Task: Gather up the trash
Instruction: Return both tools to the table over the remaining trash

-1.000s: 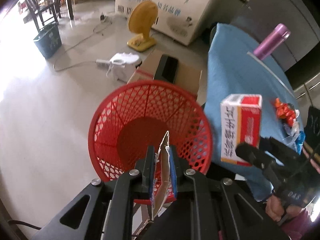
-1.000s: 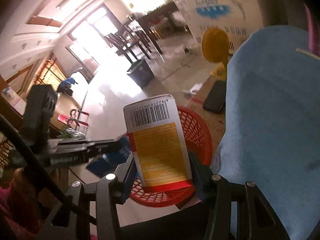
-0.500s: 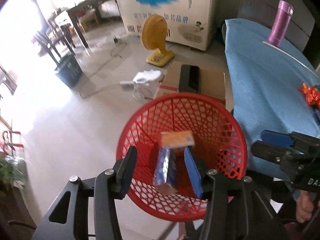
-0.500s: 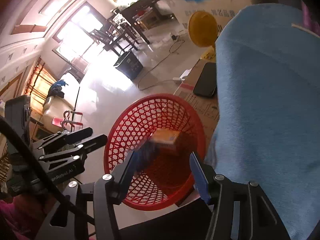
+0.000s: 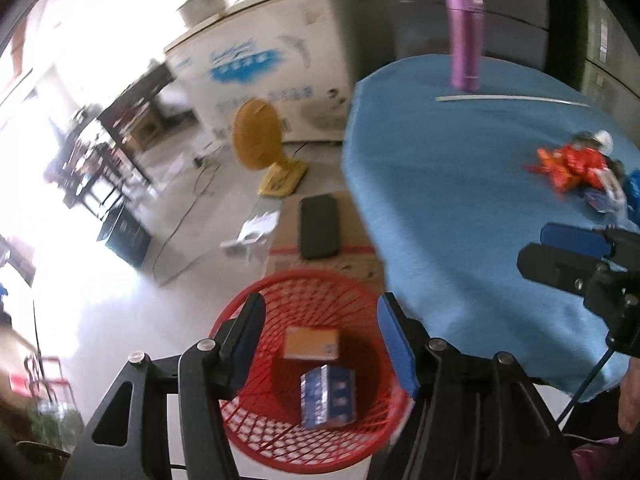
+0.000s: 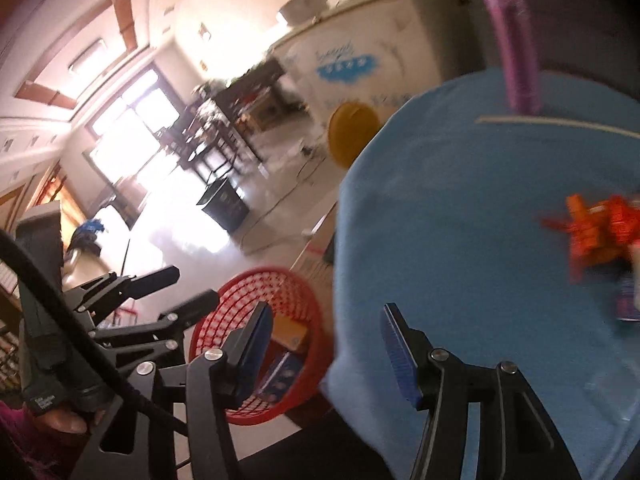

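Below the left gripper [image 5: 320,332], a red mesh basket [image 5: 256,432] is seen on the floor just beside the blue-covered table [image 5: 460,208]. Two pieces of trash lie inside it: an orange box [image 5: 311,343] toward the far side and a blue-and-white printed packet [image 5: 329,396] nearer the camera, the two close together. The left gripper's jaws have just been opening and are now parted, with nothing between the blue pads; both items sit well below them in the basket.

The right gripper [image 6: 326,350] is likewise spread apart after just opening, and nothing is held in it. From its own camera it is seen over the table's edge, with the basket to its left.

On the tablecloth, a crumpled orange-red wrapper [image 5: 568,162] remains near the right side, with what may be other small scraps beside it, though motion blur leaves them unclear. A purple bottle [image 5: 466,36] stands upright at the far edge, and a thin pale stick [image 5: 508,99] lies in front of it. On the floor beyond, a yellow fan [image 5: 260,140] and a cardboard box [image 5: 352,252] bearing a black phone [image 5: 318,226] are visible.
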### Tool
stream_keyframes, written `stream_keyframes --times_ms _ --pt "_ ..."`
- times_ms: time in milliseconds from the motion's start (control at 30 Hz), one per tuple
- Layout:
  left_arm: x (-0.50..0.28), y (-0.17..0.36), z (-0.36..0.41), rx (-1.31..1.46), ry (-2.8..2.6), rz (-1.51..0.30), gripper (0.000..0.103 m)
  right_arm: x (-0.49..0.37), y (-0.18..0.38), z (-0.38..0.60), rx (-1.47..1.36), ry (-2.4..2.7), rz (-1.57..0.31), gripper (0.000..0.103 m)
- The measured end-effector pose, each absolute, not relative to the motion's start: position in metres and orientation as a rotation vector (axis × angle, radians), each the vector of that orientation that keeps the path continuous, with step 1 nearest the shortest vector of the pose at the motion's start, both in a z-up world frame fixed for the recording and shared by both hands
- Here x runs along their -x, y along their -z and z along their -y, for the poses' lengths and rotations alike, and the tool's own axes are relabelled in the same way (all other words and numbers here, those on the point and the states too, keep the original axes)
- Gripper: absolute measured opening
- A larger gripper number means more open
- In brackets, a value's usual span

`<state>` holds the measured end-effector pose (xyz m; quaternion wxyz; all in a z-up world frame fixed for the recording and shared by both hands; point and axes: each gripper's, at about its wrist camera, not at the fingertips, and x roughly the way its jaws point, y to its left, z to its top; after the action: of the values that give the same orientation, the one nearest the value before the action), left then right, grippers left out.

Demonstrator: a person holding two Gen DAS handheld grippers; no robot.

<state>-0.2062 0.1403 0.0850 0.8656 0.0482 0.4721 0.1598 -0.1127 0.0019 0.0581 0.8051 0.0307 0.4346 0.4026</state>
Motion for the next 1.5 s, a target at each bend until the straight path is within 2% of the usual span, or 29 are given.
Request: stream_keyframes --times_ms 100,533,1067,1500 --pt "0.196 -0.089 -0.119 -0.146 -0.292 -0.98 0.061 0.115 -0.074 0.03 -0.091 -0.798 -0.869 0.068" --pt "0.168 -0.107 -0.021 -0.304 -0.084 -0.929 0.061 0.123 -0.119 0.163 -0.15 -0.451 -0.726 0.068" --pt "0.155 -0.12 0.097 -0.496 0.121 -0.85 0.061 0.151 -0.132 0.288 -0.247 -0.188 -0.645 0.068" --pt "0.165 -0.131 0.145 -0.57 0.199 -0.806 0.061 0.175 -0.135 0.337 -0.314 -0.107 -0.604 0.068"
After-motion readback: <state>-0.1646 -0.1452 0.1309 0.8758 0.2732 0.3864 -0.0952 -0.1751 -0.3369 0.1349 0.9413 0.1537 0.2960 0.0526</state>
